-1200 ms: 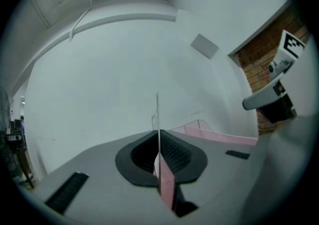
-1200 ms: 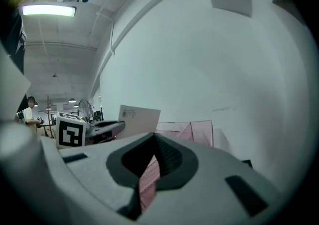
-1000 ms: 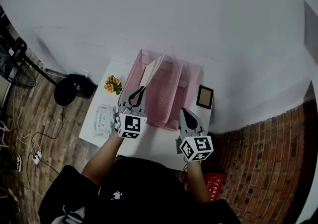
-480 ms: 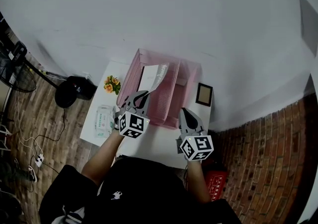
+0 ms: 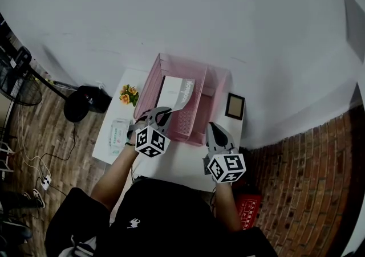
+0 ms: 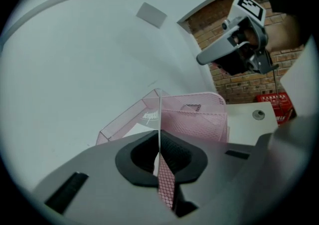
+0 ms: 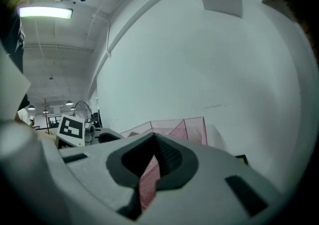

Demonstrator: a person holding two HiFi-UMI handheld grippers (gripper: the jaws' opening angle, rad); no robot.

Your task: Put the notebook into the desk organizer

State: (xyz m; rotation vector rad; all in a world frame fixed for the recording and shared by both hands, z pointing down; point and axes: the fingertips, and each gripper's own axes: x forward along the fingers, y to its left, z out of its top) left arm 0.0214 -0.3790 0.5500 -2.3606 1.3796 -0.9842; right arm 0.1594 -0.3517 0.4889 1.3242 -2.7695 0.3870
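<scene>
Right now the left tongs are pinched on the near edge of the notebook. In the left gripper view the cover shows as a thin pale line running up between the closed pads. The white notebook reaches straight ahead from those tips and lies tilted. Its far part is inside the pink mesh desk organizer, toward the left side of the rack. Whether it already rests on the bottom of a compartment cannot be told from these views.

The right tongs are pressed together at the tips with nothing between them. Only the pink mesh shows through the narrow slot lower down. They hang over the white table, to the right of the left tongs and apart from them. They point at the organizer's near right corner without touching the notebook.

A dark picture frame stands ahead of the right tongs and a little to their right, just beside the organizer's right wall. A small bunch of orange and yellow flowers sits ahead and to the left of the left tongs, close to the organizer's left wall. A pack of wipes lies flat on the table, to the left of the left tongs.
</scene>
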